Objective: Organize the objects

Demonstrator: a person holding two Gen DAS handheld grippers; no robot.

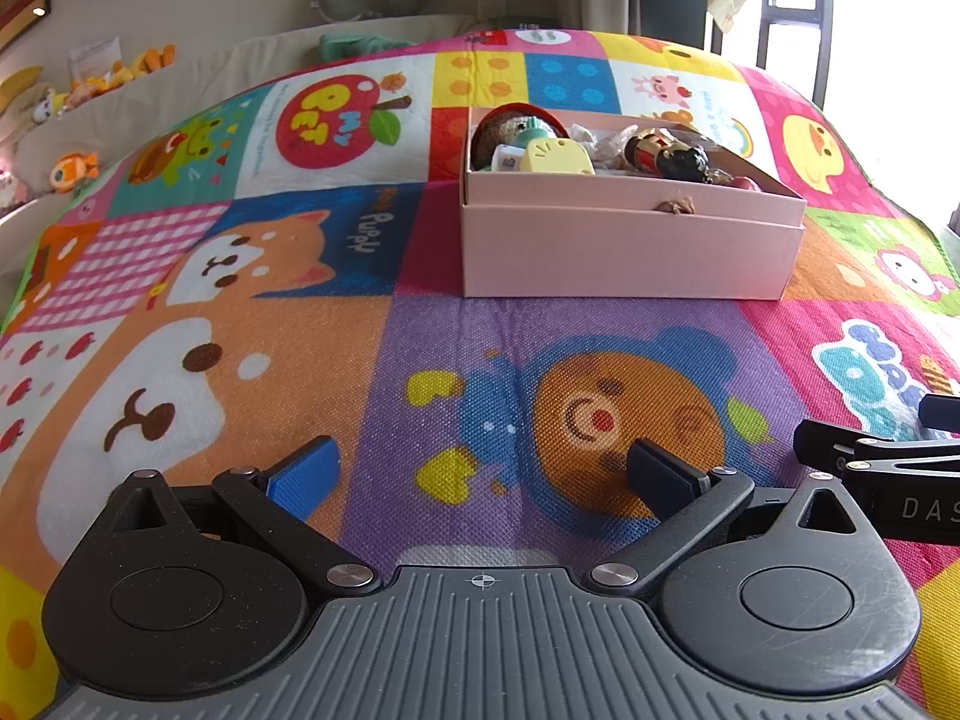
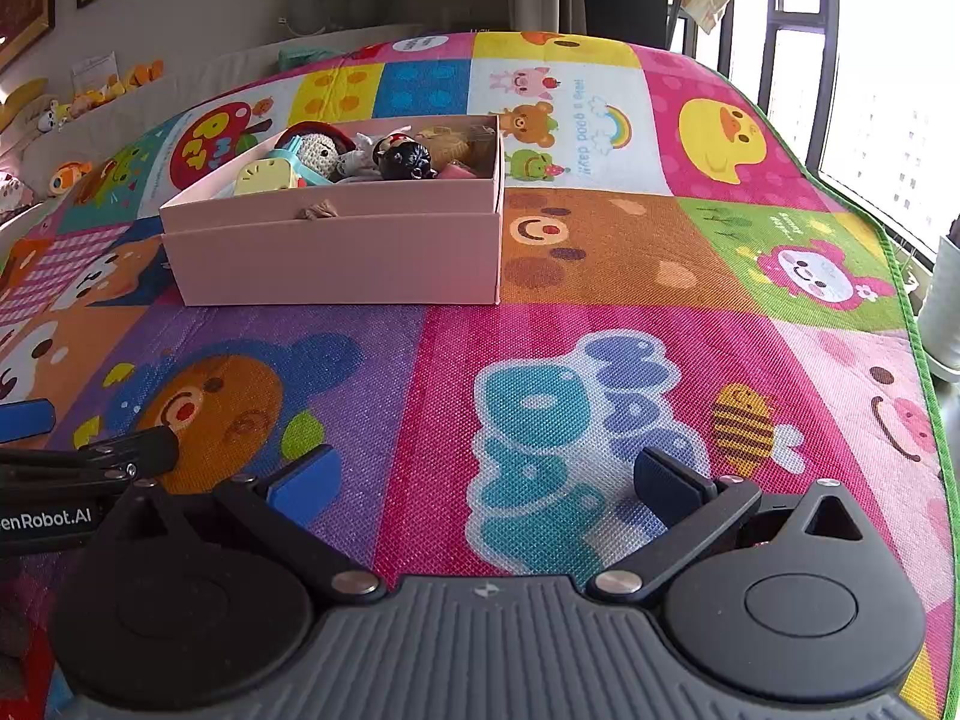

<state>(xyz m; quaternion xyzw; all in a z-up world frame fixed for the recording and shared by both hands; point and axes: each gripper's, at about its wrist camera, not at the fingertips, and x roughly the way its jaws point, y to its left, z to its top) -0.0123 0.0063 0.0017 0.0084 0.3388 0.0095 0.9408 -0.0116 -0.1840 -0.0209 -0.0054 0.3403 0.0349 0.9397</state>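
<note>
- Left wrist view: the left gripper (image 1: 480, 468) is spread wide and empty over the mat (image 1: 420, 360), well short of the pink box (image 1: 624, 252). The toys (image 1: 558, 153) all lie inside the box.
- Right wrist view: the right gripper (image 2: 489, 477) is likewise released and empty, short of the box (image 2: 336, 252) and to its right. No loose toy shows on the mat (image 2: 600, 276), so sorting looks finished or paused; any next move needs a fresh target.

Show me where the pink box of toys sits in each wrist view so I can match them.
Left wrist: pink box sits right of centre, upper middle.
Right wrist: pink box sits left of centre, upper middle.
Shared landmark: the orange bear face on the purple mat square, just in front of the box.
</note>
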